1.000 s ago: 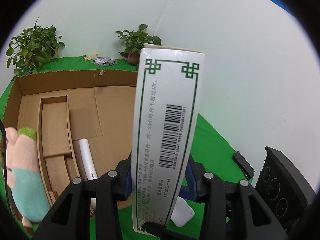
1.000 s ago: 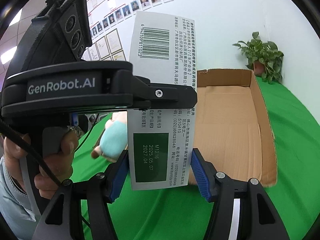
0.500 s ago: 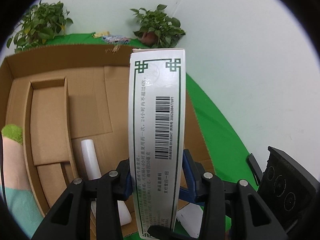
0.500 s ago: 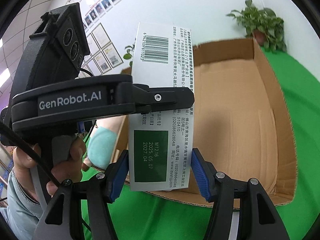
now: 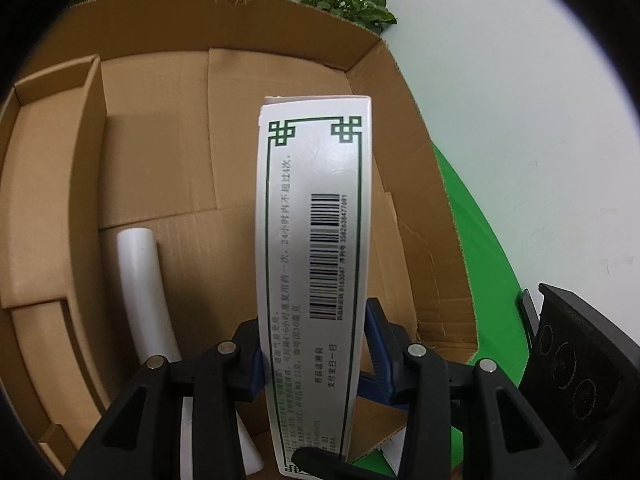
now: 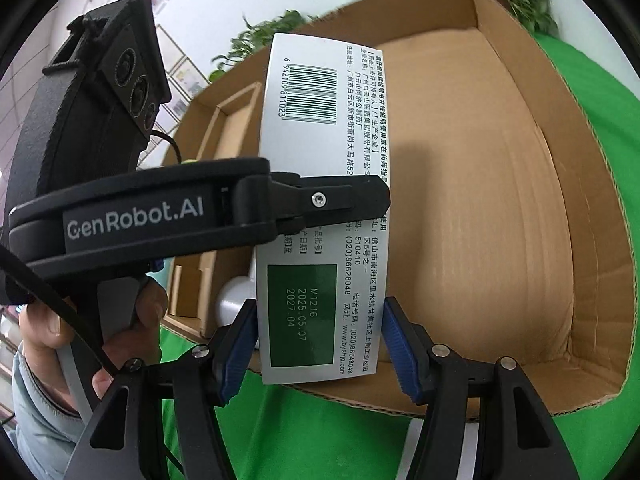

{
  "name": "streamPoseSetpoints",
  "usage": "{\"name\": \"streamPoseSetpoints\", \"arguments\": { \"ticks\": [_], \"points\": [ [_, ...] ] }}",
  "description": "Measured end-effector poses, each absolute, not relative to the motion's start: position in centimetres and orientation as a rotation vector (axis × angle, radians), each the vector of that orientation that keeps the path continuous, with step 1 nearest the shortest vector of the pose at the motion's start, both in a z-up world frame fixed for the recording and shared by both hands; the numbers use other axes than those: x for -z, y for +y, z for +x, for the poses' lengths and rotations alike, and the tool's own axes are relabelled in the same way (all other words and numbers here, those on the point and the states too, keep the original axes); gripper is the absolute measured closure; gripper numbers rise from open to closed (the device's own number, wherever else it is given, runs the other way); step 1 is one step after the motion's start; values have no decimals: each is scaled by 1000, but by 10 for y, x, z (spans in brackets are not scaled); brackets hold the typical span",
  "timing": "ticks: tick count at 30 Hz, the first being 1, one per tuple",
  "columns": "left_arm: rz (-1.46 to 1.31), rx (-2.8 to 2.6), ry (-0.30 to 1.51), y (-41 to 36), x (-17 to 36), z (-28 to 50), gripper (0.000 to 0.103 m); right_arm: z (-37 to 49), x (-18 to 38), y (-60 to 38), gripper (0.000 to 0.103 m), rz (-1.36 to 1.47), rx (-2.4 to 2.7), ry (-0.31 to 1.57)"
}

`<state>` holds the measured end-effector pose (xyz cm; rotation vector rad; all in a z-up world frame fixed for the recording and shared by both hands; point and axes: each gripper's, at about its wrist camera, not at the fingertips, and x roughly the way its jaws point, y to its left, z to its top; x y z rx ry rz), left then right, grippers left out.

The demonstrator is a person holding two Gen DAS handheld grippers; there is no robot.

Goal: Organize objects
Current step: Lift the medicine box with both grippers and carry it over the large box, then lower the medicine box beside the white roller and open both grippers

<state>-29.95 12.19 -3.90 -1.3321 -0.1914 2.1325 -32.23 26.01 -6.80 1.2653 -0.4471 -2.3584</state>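
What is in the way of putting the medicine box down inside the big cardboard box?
Nothing visible blocks it. The medicine box, pinched by both tongs, left and right, hangs over the cardboard box. Below and ahead of it the floor looks bare. The white tube lies off to its left, beside the divider.

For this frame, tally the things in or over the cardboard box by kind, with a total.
Medicine carton, white with green trim, gripped by both the left gripper and the right gripper above the cardboard box: 1
White tube lying on the box floor: 1
Cardboard insert tray at the left side: 1
Total: 3
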Motion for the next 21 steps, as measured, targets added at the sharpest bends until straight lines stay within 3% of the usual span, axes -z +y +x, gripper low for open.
{"name": "streamPoseSetpoints", "arguments": {
  "ticks": [21],
  "points": [
    [-1403, -2204, -228, 92, 35, -284, 58, -349, 61, 243, 44, 1398, 2374, -280]
  ]
}}
